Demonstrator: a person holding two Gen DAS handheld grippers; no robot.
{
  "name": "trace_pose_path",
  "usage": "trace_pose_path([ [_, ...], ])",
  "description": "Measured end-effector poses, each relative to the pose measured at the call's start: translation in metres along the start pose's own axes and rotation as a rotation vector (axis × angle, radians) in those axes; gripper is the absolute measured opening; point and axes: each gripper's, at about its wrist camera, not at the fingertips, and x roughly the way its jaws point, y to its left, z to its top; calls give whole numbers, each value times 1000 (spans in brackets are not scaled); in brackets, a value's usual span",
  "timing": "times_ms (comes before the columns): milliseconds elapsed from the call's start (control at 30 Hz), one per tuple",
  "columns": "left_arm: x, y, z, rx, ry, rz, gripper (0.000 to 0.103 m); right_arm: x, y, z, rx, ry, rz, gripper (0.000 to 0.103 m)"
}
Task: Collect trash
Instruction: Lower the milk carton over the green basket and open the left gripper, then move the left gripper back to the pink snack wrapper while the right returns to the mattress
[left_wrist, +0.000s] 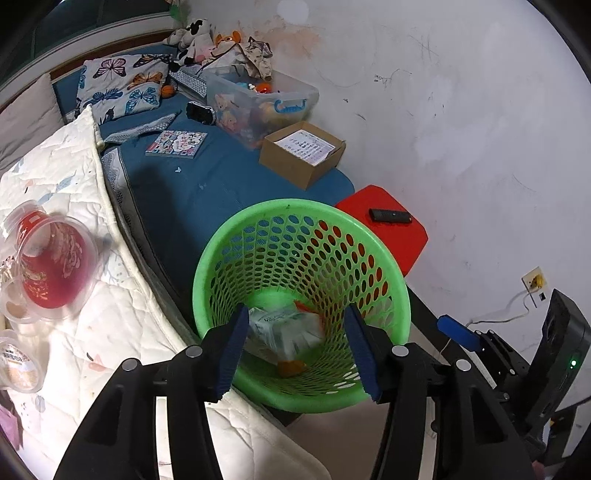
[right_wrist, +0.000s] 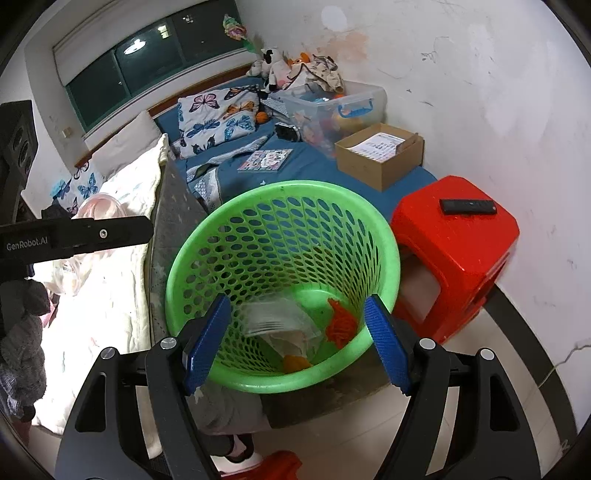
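A green perforated trash basket (left_wrist: 236, 254) stands on the floor beside the bed; it also shows in the right wrist view (right_wrist: 207, 236). Inside lie a pale plastic wrapper (left_wrist: 288, 325) (right_wrist: 273, 321) and orange scraps (right_wrist: 341, 323). My left gripper (left_wrist: 299, 350) is open and empty, just above the basket's near rim. My right gripper (right_wrist: 297, 341) is open and empty, also over the near rim. On the white quilt (left_wrist: 122, 317) at the left lie a clear cup with a red label (left_wrist: 51, 258) and small plastic lids (left_wrist: 16, 363).
A red stool (right_wrist: 458, 247) with a black remote (right_wrist: 467, 206) stands right of the basket. The bed holds a cardboard box (left_wrist: 299, 155), a clear toy bin (left_wrist: 258, 103), a book (left_wrist: 177, 143) and butterfly pillows (left_wrist: 122, 85). White wall lies right.
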Motion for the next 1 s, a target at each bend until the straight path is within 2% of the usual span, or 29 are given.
trace_pose_path([
  [400, -41, 37, -21, -69, -81, 81, 54, -3, 30, 6, -59, -12, 33, 75],
  [700, -83, 81, -47, -139, -159, 189, 54, 5, 83, 9, -148, -4, 99, 77],
  [1000, -122, 143, -84, -282, -201, 303, 54, 18, 143, 13, -251, 8, 171, 77],
])
